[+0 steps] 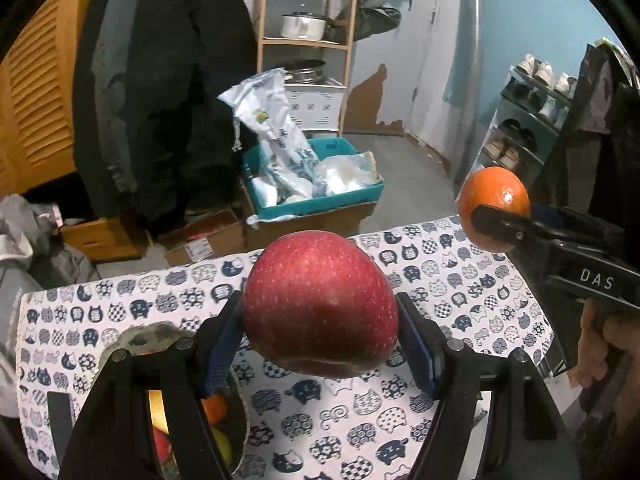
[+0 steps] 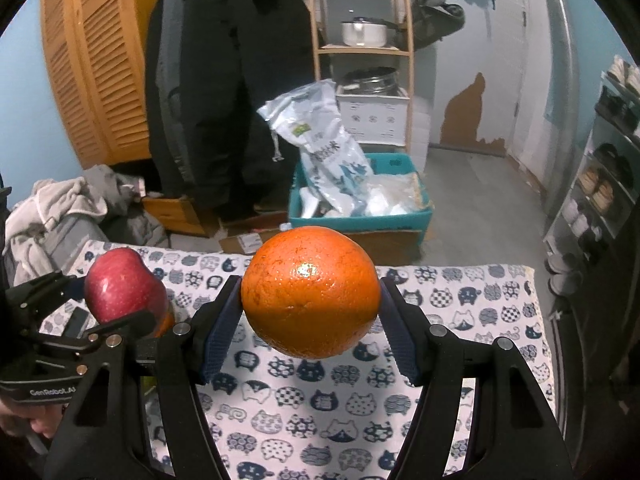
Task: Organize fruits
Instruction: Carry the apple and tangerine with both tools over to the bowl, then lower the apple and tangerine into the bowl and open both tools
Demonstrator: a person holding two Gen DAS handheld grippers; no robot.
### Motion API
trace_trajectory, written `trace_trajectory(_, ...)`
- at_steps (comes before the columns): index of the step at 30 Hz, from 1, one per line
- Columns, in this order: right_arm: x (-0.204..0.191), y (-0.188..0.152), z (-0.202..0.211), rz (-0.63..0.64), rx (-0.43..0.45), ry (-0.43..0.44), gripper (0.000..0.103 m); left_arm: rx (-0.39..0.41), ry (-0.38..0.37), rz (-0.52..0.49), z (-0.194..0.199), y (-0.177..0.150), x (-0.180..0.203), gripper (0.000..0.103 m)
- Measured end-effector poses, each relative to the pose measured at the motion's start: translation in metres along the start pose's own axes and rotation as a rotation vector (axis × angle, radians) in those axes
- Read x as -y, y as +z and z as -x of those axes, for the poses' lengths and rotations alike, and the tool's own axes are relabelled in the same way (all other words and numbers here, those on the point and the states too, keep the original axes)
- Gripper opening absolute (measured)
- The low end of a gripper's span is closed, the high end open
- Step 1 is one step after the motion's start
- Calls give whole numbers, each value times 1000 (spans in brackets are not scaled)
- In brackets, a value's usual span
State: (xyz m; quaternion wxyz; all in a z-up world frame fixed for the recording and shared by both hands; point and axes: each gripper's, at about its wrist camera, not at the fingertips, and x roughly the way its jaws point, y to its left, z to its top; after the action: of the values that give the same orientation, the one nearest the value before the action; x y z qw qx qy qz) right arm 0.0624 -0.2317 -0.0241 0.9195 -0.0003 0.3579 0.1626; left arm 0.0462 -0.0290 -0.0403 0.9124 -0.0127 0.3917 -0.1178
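The left gripper point(image 1: 320, 316) is clamped on an apple point(image 1: 320, 304), its blue pads pressing the fruit's two sides and holding it up above the cloth point(image 1: 360, 432). The apple is deep red with fine pale speckles, a faint lighter blotch near its middle and a brownish rim at its underside. The right gripper point(image 2: 310, 312) is clamped on an orange point(image 2: 310, 292) in the same way, also lifted clear of the cloth. The orange is bright, pebbled and glossy, with a white glint on top and faint dark scuffing on its upper left.

Below the left gripper's left finger sits a bowl point(image 1: 136, 336) at the cloth's near left; orange, red and yellow fruit show inside it, mostly hidden. The cloth is white with navy cat faces.

From the left wrist view the orange hangs to the right and farther out; from the right wrist view the apple hangs to the left.

Beyond the table stand a teal bin point(image 2: 360, 222) of plastic bags, a dark coat point(image 2: 224, 80) and a wooden shelf point(image 2: 360, 50).
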Motion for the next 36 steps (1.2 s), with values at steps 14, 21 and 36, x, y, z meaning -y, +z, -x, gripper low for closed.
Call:
trace_trajectory(14,-61,5,-29,44,-43,100,67,-13,58,87,17,-26,-66,74)
trace_trajectory(21,-96,5,-51,76,-77,140,67,-19,114,124,24,-40,-103,74)
trace_trajectory(36,-179,-10,-98,174,-165,211,67,-88,186,253,16,-80,-185,74)
